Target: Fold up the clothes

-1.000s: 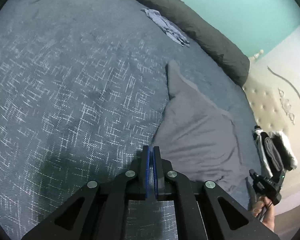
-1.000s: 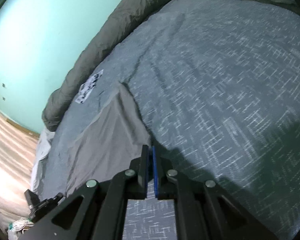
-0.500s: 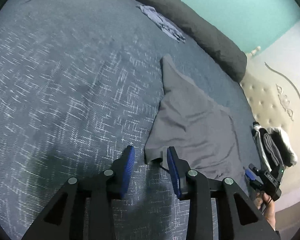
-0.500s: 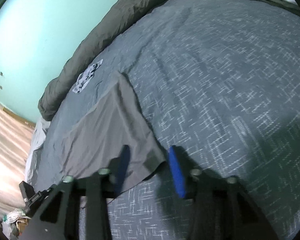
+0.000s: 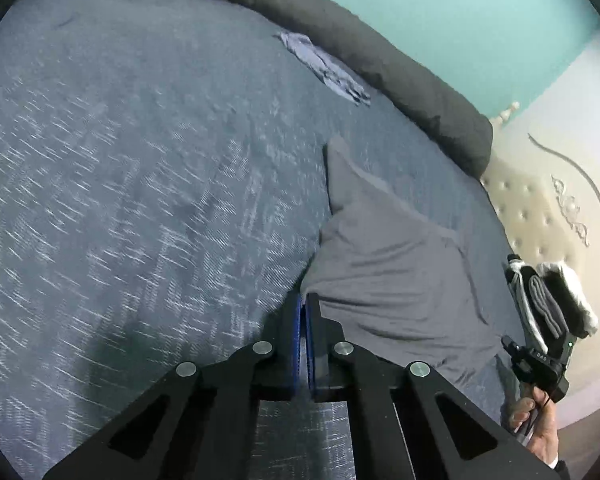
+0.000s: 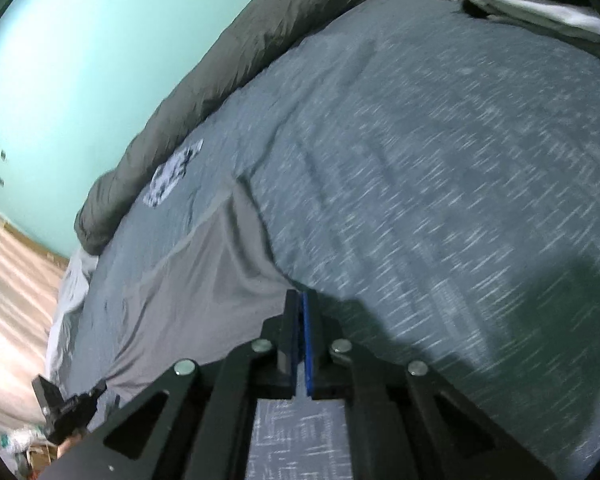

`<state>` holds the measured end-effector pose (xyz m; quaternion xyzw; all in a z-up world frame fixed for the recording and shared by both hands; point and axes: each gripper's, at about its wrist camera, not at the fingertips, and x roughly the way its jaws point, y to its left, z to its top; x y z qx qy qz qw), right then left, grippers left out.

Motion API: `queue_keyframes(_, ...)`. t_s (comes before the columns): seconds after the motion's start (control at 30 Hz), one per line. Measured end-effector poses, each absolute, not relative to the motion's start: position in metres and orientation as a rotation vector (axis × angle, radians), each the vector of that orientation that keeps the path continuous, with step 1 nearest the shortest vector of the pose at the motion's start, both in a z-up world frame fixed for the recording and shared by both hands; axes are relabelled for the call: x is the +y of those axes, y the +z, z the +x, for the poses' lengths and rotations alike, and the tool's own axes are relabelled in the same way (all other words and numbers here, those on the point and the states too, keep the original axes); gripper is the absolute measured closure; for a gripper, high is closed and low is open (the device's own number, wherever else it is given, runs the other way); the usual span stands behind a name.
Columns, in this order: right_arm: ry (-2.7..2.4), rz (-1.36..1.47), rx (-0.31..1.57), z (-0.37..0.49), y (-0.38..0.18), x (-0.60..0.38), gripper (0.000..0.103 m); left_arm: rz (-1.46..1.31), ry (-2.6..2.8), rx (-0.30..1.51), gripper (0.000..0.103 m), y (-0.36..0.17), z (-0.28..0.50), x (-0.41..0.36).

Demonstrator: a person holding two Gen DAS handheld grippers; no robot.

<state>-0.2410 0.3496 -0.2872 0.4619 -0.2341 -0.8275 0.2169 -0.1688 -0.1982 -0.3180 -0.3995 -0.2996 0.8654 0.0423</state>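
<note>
Bed with blue-grey woven cover fills both views. Dark grey bolster runs along its far edge by the teal wall. Grey garment lies spread on the cover, one corner lifted. Left claw clamped on that near corner. Right claw pinched on the garment's opposite near edge.

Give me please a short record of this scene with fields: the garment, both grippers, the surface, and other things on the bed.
garment: grey garment, spread on the bed, two near corners lifted
left gripper: jaws shut on one corner
right gripper: jaws shut on the other corner
surface: blue-grey patterned bedspread
other cloth: small pale crumpled cloth near the dark rolled blanket
stack: folded clothes by the headboard
</note>
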Motion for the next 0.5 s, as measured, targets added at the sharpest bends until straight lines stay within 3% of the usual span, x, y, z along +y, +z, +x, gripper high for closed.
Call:
queue_keyframes(0.23,-2.330,1.276,-0.717,-0.248,-0.289,0.368,0.101,-1.276,2.638,-0.969,0.101,-0.335,-0.176,-0.204)
queue_keyframes(0.5,-2.269,1.271,-0.655,-0.247,-0.289,0.350,0.097,-1.320,2.628,-0.891,0.101,-0.339,-0.189,-0.188)
